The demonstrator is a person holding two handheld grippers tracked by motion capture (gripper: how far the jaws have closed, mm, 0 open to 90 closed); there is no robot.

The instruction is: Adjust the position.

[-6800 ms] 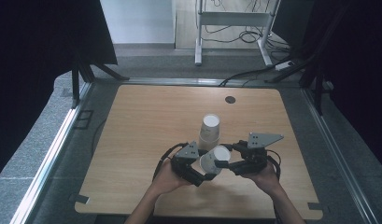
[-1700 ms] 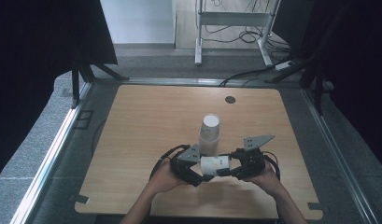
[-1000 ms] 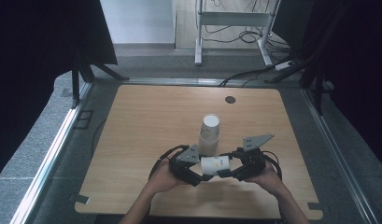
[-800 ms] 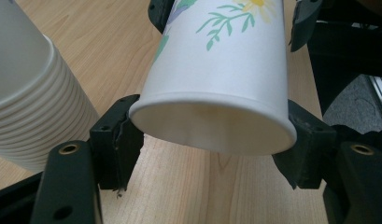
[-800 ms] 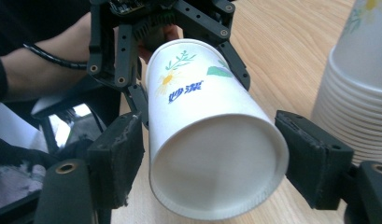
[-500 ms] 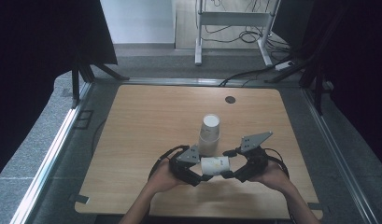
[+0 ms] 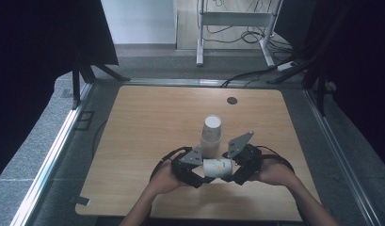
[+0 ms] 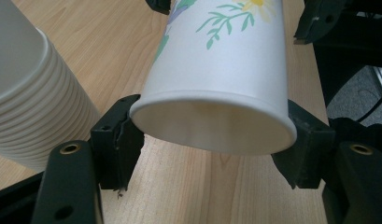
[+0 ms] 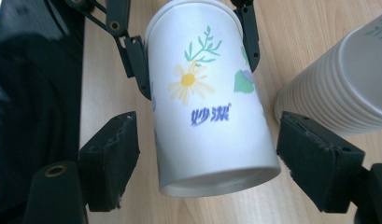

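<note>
A light wooden table (image 7: pixel 148 122) is seen, with a tall stack of white paper cups (image 7: pixel 211 136) upright near its middle. Just in front of the stack, a single white paper cup printed with a yellow daisy, green sprigs and blue lettering (image 9: pixel 205 107) is held on its side above the tabletop. Its rim end is clenched by the left gripper (image 8: pixel 212 140). The right gripper (image 9: pixel 207 163) is released, its pads standing clear of the cup's base end, the jaws having just opened.

Left gripper (image 8: pixel 212 140) jaws clamp the rim of a flowered paper cup (image 8: pixel 226 70) at centre frame. Stack of plain cups (image 8: pixel 34 107) at left edge. Probably the other gripper's jaws (image 8: pixel 319 21) upper right. Wooden table (image 8: pixel 100 42) beneath.
</note>
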